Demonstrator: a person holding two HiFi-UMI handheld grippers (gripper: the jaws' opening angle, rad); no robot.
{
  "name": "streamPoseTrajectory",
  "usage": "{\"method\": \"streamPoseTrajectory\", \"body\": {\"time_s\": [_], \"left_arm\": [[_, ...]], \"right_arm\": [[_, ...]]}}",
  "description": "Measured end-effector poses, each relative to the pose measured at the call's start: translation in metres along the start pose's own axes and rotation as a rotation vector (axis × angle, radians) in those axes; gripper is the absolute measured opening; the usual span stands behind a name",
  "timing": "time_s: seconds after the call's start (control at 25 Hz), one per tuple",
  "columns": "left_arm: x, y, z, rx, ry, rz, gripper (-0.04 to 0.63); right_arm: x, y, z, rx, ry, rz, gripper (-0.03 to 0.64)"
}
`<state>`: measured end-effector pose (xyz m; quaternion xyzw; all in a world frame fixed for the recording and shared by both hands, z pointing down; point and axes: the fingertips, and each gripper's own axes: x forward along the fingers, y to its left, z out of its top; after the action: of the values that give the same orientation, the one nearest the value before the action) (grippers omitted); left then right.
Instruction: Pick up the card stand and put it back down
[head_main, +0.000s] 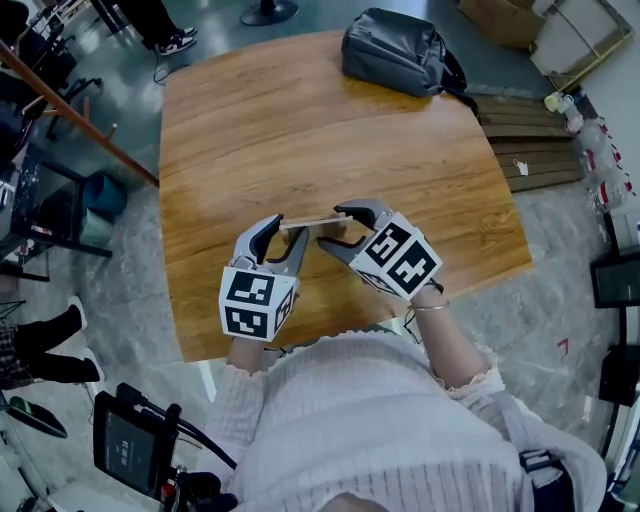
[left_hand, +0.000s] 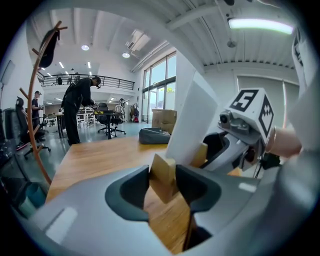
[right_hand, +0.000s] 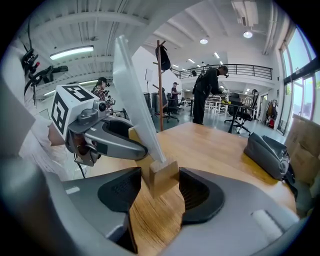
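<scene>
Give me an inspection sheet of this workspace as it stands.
Surface: wooden table, wood-grain top.
Job's things: card stand, a white card set in two wooden blocks, held off the table.
Clutter: grey bag at the table's far edge.
Grippers: left gripper and right gripper, each shut on one end block.
Cables: thin cable hanging under the left gripper.
Surroundings: coat rack, wooden pallet beside the table, people standing at desks.

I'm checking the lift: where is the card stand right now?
In the head view the card stand is centre frame, clamped at its ends by the left gripper and right gripper, over the near part of the wooden table.
</scene>
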<state>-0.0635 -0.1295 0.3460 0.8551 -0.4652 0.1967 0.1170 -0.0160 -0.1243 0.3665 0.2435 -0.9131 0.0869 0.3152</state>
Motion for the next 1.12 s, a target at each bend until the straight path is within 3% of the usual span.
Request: {"method": "streamPoseTrajectory", "body": {"time_s": [1.12], "left_arm": [[0.013,0.011,-0.022,-0.081,0.029,-0.013,0.161]], "right_arm": [[0.020,-0.004,-0.009,-0.028,0.014,0.008,0.242]]}}
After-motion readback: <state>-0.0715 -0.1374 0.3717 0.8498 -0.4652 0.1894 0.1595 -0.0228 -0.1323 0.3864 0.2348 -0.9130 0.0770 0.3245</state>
